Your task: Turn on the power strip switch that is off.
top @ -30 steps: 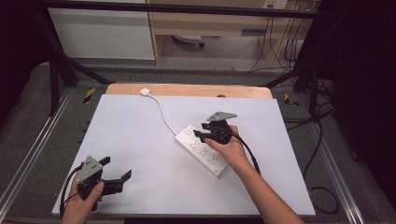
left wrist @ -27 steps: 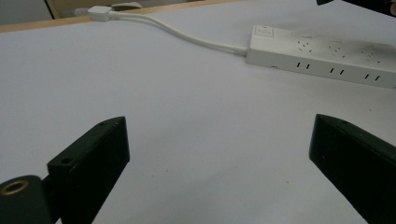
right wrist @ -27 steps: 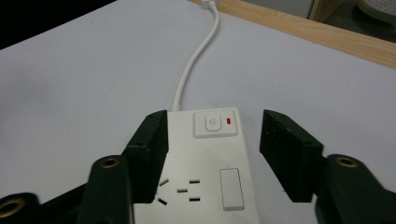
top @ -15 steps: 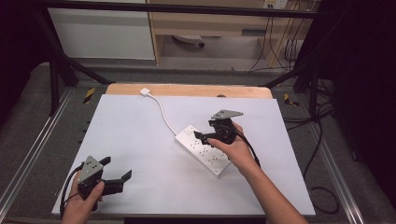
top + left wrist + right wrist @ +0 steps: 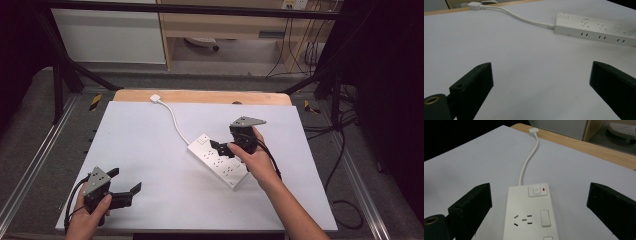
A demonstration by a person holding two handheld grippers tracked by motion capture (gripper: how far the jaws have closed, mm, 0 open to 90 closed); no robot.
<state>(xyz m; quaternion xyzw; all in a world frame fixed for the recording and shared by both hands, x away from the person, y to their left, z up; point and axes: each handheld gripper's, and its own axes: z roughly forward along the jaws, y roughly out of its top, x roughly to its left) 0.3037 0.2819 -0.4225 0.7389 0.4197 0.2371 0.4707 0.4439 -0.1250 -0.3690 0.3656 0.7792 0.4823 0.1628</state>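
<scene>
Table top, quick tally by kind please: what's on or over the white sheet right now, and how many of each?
Power strip, white, with cable and plug: 1
Tongs: 2, left tongs open above the near left corner, right tongs open over the strip's switch end
Total: 3

table [image 5: 150, 200]: white top, wood strip along far edge
power strip [image 5: 218, 161]: white, lies diagonal near table's middle
switch [image 5: 537, 190]: at strip's far end, red mark beside it
cord [image 5: 173, 120]: runs from strip to far edge
plug [image 5: 155, 98]: white, on wood strip
</scene>
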